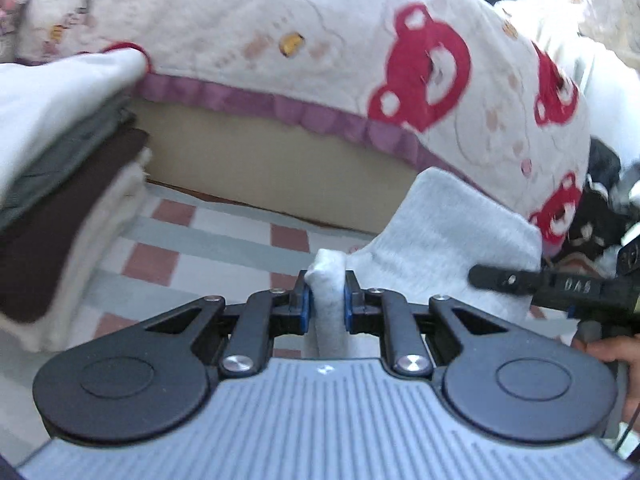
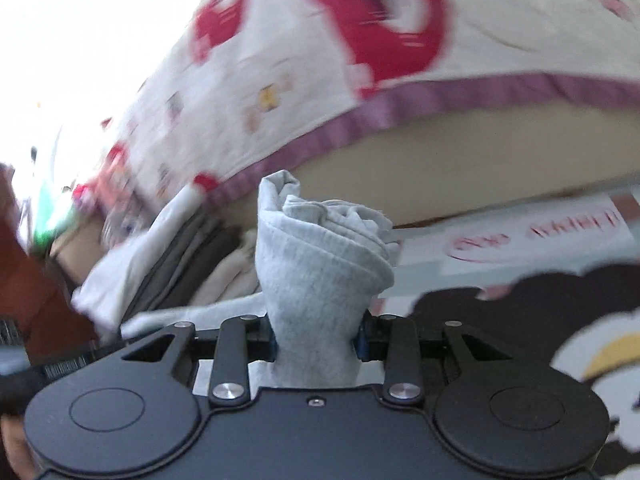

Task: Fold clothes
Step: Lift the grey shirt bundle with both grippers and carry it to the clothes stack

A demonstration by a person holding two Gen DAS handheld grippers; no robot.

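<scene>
A light grey fleecy garment [image 1: 444,232] hangs between my two grippers above the checked bedsheet [image 1: 200,240]. My left gripper [image 1: 327,296] is shut on one edge of it, a fold pinched between the blue pads. My right gripper [image 2: 316,334] is shut on a bunched wad of the same grey garment [image 2: 324,256], which sticks up past the fingers. The right gripper also shows at the right edge of the left wrist view [image 1: 560,288].
A stack of folded clothes [image 1: 60,184] in white, grey and brown lies at the left, also in the right wrist view [image 2: 168,264]. A white quilt with red bears and purple trim [image 1: 320,60] lies behind. A dark patterned blanket [image 2: 540,320] is at the right.
</scene>
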